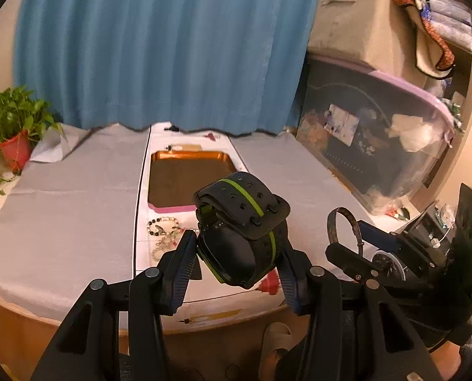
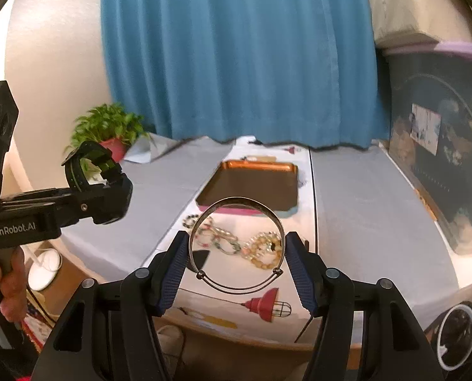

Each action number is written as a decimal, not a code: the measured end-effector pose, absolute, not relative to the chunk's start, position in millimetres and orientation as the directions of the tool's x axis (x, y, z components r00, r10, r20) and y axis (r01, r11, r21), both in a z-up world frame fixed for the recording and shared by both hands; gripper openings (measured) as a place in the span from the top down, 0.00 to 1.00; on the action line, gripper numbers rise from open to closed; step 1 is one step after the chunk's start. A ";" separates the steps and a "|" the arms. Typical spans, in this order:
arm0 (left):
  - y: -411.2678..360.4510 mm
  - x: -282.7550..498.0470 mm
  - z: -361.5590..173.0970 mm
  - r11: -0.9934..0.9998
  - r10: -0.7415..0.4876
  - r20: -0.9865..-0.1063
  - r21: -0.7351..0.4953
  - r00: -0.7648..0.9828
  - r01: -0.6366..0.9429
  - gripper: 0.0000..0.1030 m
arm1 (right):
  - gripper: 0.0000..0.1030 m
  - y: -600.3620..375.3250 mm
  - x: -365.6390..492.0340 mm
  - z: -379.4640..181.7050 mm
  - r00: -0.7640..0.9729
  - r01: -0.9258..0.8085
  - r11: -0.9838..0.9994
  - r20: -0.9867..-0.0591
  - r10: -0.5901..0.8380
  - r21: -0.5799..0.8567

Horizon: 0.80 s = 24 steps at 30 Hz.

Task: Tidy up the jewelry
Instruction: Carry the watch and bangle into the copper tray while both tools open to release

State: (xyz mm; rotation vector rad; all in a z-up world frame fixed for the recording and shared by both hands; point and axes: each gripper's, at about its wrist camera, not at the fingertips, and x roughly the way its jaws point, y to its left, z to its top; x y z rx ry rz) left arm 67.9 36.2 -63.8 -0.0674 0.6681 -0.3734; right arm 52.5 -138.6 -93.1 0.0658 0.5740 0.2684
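My left gripper (image 1: 237,252) is shut on a black watch with a green stripe (image 1: 245,231), held in the air above the near table edge. My right gripper (image 2: 236,247) is shut on a silver bangle (image 2: 236,241), its ring upright between the blue pads. An orange-rimmed tray (image 1: 191,155) (image 2: 251,166) lies on the white runner beyond both grippers. Beaded bracelets (image 1: 164,233) (image 2: 236,243) lie on the runner just before the tray. In the left wrist view the right gripper with the bangle (image 1: 345,225) is at the right; in the right wrist view the left gripper (image 2: 96,187) is at the left.
A grey cloth (image 1: 77,203) covers the table on both sides of the runner. A potted plant (image 1: 13,133) stands at the far left corner. A large plastic storage bin (image 1: 378,133) with boxes on it stands at the right. A blue curtain (image 2: 236,57) hangs behind. A person's hand (image 2: 10,282) grips the left handle.
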 end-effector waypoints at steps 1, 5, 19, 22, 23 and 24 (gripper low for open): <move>36.1 61.8 -59.0 0.930 -0.364 -0.584 -0.180 0.725 0.322 0.57 | 0.40 -138.2 46.1 -86.5 0.810 -0.241 0.961 -0.517 0.275 0.134; 33.8 41.8 -40.1 0.927 -0.371 -0.547 -0.171 0.750 0.334 0.57 | 0.40 -136.9 22.6 -63.8 0.830 -0.272 0.957 -0.477 0.289 0.106; 25.9 33.5 -19.4 0.932 -0.345 -0.527 -0.096 0.777 0.349 0.56 | 0.40 -124.0 9.1 -22.4 0.858 -0.337 0.939 -0.386 0.338 0.073; 25.3 50.1 -26.8 0.934 -0.337 -0.537 -0.091 0.773 0.344 0.56 | 0.40 -123.7 21.7 -23.7 0.850 -0.338 0.938 -0.402 0.340 0.079; 26.1 57.4 -30.4 0.935 -0.337 -0.539 -0.096 0.772 0.341 0.56 | 0.40 -124.4 27.1 -24.0 0.848 -0.339 0.937 -0.407 0.341 0.079; 26.8 62.5 -32.7 0.935 -0.338 -0.540 -0.101 0.771 0.340 0.56 | 0.40 -123.2 32.9 -25.3 0.845 -0.340 0.937 -0.413 0.339 0.073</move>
